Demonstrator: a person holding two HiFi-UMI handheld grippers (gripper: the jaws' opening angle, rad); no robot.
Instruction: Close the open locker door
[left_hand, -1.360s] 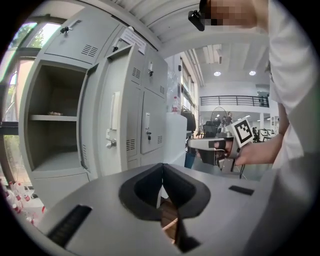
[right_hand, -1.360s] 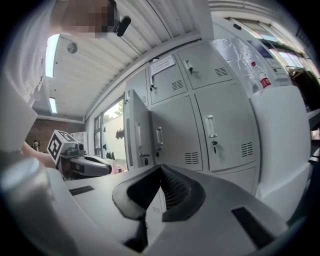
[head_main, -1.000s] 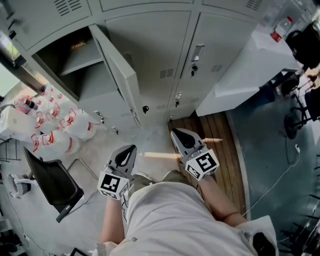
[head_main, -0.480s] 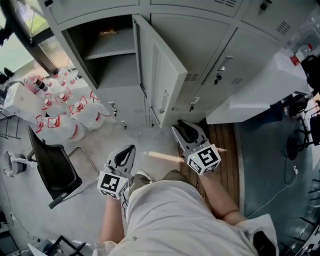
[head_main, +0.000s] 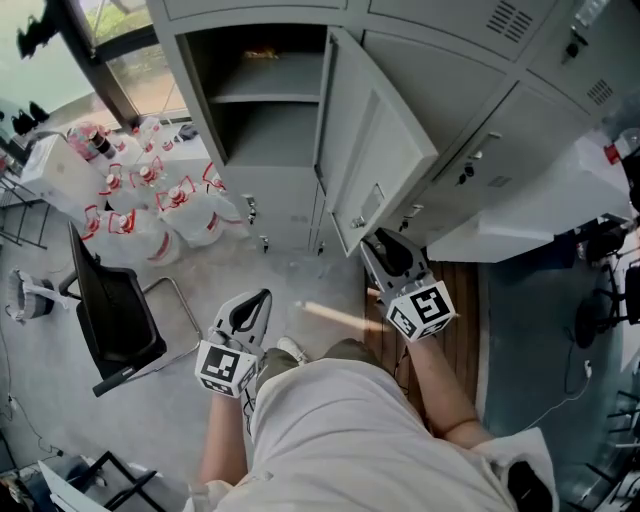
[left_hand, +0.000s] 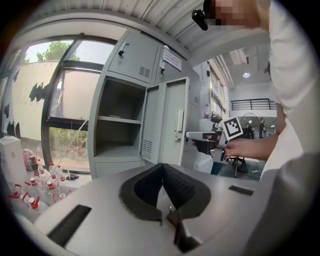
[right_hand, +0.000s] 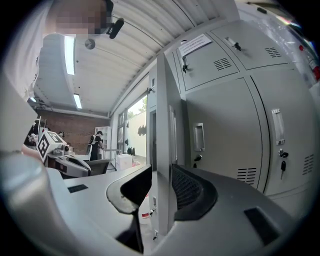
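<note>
The grey locker door (head_main: 380, 150) stands swung out from its open compartment (head_main: 265, 90), which has one shelf. My right gripper (head_main: 388, 248) reaches the door's free edge near its lower corner. In the right gripper view the door edge (right_hand: 162, 125) runs upright between the jaws of the right gripper (right_hand: 160, 182). The jaws are opening, and a gap shows on the left side. My left gripper (head_main: 250, 305) hangs low over the floor, away from the door, shut with nothing in it. The left gripper view shows the left gripper (left_hand: 162, 167) facing the open door (left_hand: 167, 125).
Closed lockers (head_main: 470, 110) continue to the right of the door. Several water jugs (head_main: 140, 200) stand on the floor at the left, a black chair (head_main: 110, 320) nearer me. A white table (head_main: 540, 210) juts in at the right. A wooden stick (head_main: 335, 317) lies by my feet.
The right gripper has moved forward and up to the door's free edge, which now sits between its jaws. The lockers have come closer in the head view. The left gripper has stayed put.
</note>
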